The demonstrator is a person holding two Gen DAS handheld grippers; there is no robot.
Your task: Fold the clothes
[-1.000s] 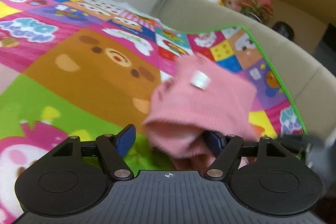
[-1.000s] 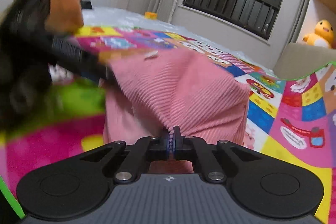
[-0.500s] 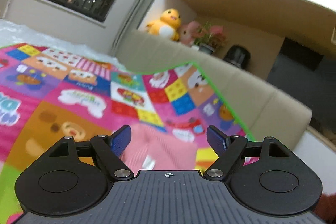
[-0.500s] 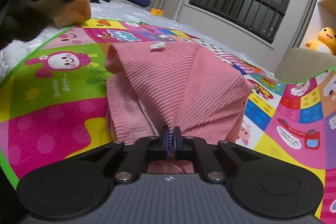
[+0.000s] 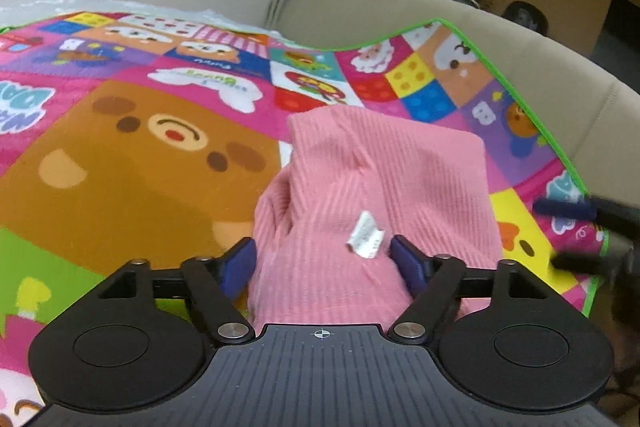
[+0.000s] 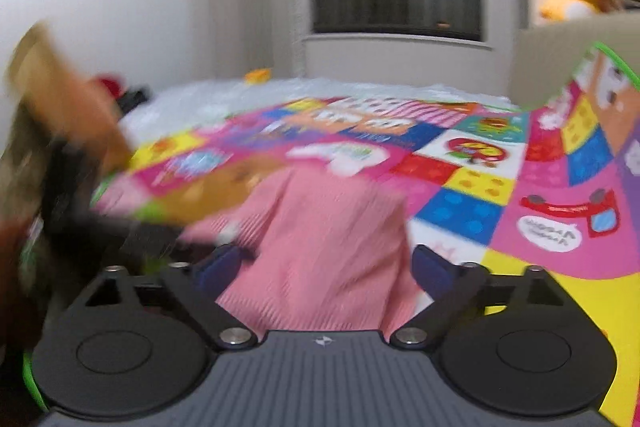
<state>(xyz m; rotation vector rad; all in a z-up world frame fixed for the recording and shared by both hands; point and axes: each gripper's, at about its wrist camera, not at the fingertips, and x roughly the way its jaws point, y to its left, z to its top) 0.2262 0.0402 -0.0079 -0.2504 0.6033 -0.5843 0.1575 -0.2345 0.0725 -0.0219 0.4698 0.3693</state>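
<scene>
The pink ribbed garment (image 5: 380,195) lies bunched in a loose, partly doubled-over heap on the bright cartoon play mat (image 5: 132,163), toward the mat's right side and close in front of both my tools. Whether this heap is a fold half made or one nearly finished, I cannot tell from here.

On the left, my left tongs (image 5: 324,265) stand wide open with nothing gripped; the cloth sits between and under the blue pads without being pinched. A rumpled ridge rises at the heap's left edge, just by the left pad. A small white label (image 5: 365,235) lies face up near the middle, so an inner side may be showing.

Further right, the right tongs (image 6: 325,267) are also spread wide and empty over the near end of the cloth, though that view is blurred.

I judge the knit to be light, soft and limp: it will sag and drag, not hold a crease by itself. It should not slip from the pads. A hemmed edge or corner gives the firmest hold; pinching mid-panel would only gather it.
</scene>
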